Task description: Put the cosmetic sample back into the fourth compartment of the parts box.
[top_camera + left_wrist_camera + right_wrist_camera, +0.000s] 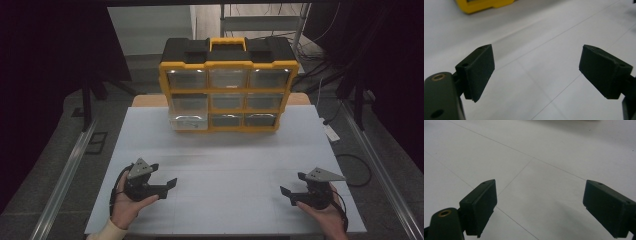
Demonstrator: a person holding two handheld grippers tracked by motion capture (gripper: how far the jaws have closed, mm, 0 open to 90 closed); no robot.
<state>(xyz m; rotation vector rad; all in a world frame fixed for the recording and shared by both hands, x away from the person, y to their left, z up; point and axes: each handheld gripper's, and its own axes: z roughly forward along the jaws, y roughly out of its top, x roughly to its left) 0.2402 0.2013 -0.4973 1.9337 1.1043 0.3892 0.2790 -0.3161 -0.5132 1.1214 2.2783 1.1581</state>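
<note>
Organizer (pixel 227 85), yellow and black with nine clear drawers, stands upright at the far middle of the white worktop (pixel 225 165); it looks like rigid, smooth plastic, probably bulky for tongs, so its top handle (pixel 227 44) or a drawer lip seems the likeliest hold. Nearer the person than the organizer and well apart from it, the left tongs (pixel 162 176) and right tongs (pixel 291 184) hover with jaws spread wide, holding nothing

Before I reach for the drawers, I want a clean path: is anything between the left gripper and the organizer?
Nothing visible. Bare white table lies between the open left gripper and the organizer at the far edge.
</note>
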